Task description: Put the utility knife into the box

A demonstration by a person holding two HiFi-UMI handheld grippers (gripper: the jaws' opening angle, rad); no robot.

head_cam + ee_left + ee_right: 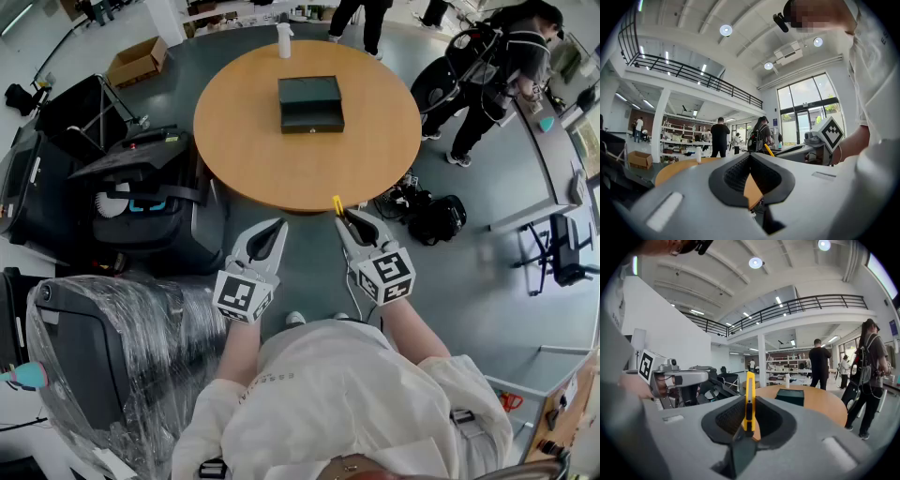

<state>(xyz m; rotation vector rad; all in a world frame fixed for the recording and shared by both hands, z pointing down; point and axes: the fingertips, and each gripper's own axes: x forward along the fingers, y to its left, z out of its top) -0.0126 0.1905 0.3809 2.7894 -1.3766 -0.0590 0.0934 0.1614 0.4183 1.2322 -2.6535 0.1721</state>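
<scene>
A yellow utility knife [337,204] stands upright between the jaws of my right gripper [345,217], which is shut on it just short of the table's near edge. In the right gripper view the utility knife [749,399] rises from the pads, with the dark green box [790,396] beyond it. The closed box [310,103] lies at the middle of the round wooden table [234,150]. My left gripper [272,230] hovers beside the right one, shut with nothing in it. In the left gripper view the tips [750,155] meet.
A white spray bottle [284,39] stands at the table's far edge. A black cart [141,183] and a plastic-wrapped bin [94,347] crowd the left. Bags and cables [422,211] lie under the table's right. A person [497,75] stands at the right.
</scene>
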